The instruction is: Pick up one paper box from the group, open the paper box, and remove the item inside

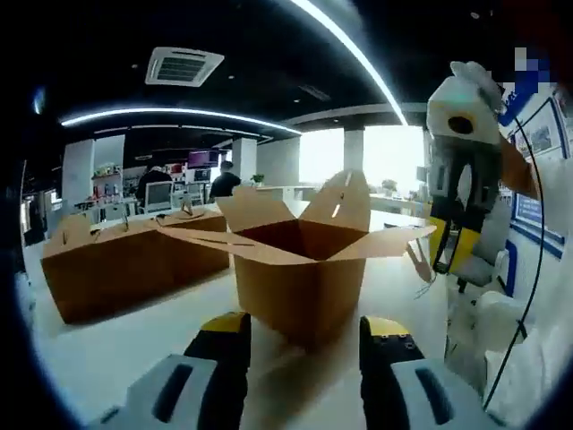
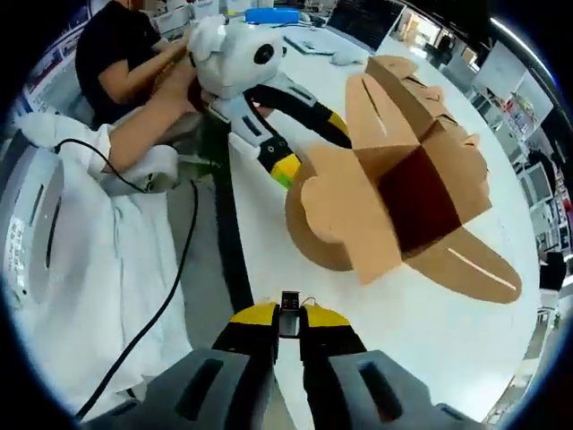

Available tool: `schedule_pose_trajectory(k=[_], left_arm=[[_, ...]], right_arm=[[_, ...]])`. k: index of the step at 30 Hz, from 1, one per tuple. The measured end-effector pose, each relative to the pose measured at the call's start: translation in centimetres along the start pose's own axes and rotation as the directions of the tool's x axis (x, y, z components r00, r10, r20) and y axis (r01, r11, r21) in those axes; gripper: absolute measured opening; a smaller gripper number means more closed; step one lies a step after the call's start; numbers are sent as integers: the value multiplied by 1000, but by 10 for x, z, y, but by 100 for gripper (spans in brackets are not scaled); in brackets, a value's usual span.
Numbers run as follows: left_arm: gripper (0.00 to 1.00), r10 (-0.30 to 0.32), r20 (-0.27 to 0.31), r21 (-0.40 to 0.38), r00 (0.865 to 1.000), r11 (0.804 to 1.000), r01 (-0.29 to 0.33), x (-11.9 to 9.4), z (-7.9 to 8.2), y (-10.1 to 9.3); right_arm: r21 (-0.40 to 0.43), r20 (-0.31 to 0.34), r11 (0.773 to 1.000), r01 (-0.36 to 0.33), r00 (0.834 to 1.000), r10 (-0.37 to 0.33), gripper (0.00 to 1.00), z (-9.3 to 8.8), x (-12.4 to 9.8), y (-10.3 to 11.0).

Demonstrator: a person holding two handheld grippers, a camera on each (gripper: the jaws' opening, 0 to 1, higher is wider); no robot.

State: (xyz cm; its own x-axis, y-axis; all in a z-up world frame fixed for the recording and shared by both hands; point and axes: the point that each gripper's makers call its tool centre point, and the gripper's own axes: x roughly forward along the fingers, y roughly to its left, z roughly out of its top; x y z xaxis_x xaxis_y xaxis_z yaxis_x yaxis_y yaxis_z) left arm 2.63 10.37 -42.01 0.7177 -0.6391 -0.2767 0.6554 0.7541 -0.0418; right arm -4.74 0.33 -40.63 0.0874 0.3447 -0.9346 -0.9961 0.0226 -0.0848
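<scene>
Right gripper (image 2: 287, 328) pinches small item (image 2: 289, 315) above open box (image 2: 403, 193).

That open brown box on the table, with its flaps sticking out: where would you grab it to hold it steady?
Probably by one side wall just under the rim, coming from the front, where the left tongs already face the open paper box. The walls stand upright and flat; the spread flaps look thin and would likely bend. The right tongs are shut on a small dark item.
</scene>
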Motion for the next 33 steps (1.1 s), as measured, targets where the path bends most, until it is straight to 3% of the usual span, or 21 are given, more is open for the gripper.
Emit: schedule_pose_trajectory(k=[10,15,21,27,33], left_arm=[[52,90,25,-39,996,995,-89,30,5,13],[50,106,36,-58,994,993,-104,38,8,21],[40,72,20,-10,997,997,-72,35,8,21],[40,54,17,-33,998,998,-53,28,5,25],[40,45,13,-48,999,998,-44,29,1,25]], right_arm=[[-18,-2,1000,-3,1000,3,10,6,14,-21],[-41,-11,999,6,1000,-6,10,8,23,-30],[-101,-19,995,7,1000,-9,10,21,36,-32],[-132,-41,991,24,999,-30,10,28,49,-38],[-151,-25,988,29,999,-34,10,31,55,-33]])
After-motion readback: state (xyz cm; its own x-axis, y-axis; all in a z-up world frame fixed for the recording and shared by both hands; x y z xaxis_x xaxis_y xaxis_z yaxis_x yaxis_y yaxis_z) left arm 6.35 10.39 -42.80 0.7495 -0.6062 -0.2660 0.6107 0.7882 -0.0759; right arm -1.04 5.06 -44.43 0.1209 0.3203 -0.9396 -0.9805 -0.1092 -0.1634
